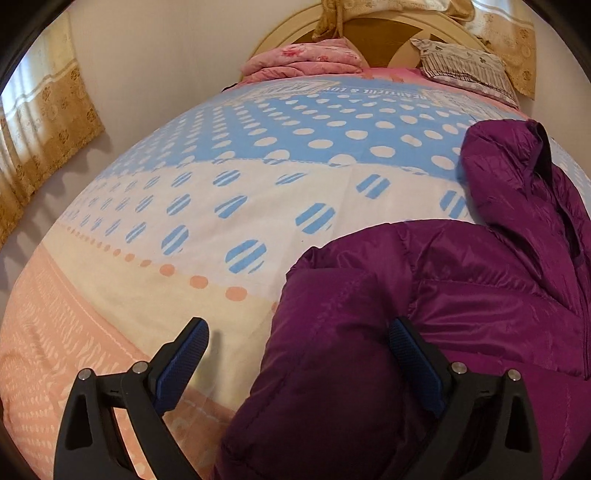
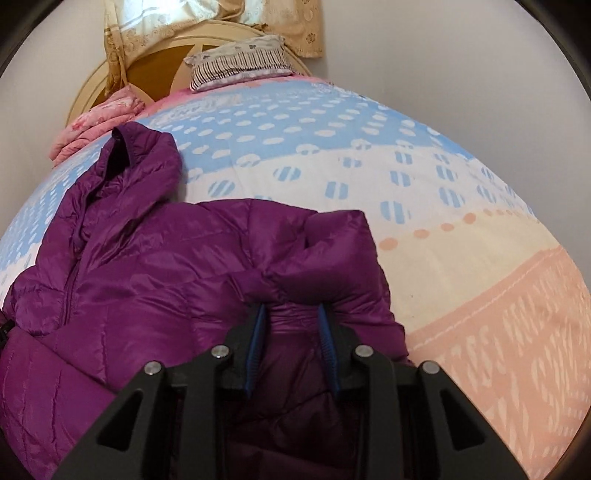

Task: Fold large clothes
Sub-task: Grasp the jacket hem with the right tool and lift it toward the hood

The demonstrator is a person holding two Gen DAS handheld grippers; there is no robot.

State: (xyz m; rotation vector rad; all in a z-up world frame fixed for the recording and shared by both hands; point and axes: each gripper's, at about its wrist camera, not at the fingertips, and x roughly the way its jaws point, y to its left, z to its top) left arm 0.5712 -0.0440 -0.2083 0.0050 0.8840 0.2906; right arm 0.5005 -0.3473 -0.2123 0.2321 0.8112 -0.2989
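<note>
Left tool (image 1: 298, 334) spread wide, empty, one finger over the purple puffer jacket (image 1: 461, 288). Right tool (image 2: 291, 314) narrow, jaws about a bunched fold of jacket, pads touching it. Lay spread on the dotted bed cover (image 1: 229, 177). Farther off, pink folded blanket (image 1: 306, 61), striped pillow (image 2: 240, 62), headboard (image 1: 380, 31).

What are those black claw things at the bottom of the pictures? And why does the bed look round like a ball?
Those claws are grippers, pinching tools that a person holds, one in each hand. Each carries a small camera with a very wide lens, which bends the flat bed into a ball shape. One picture looks from the left gripper: it is wide open, with a puffy purple jacket lying partly between its fingers. The other looks from the right gripper, with a fold of the same jacket between its blue pads. A pink blanket and a pillow lie by the headboard.
</note>
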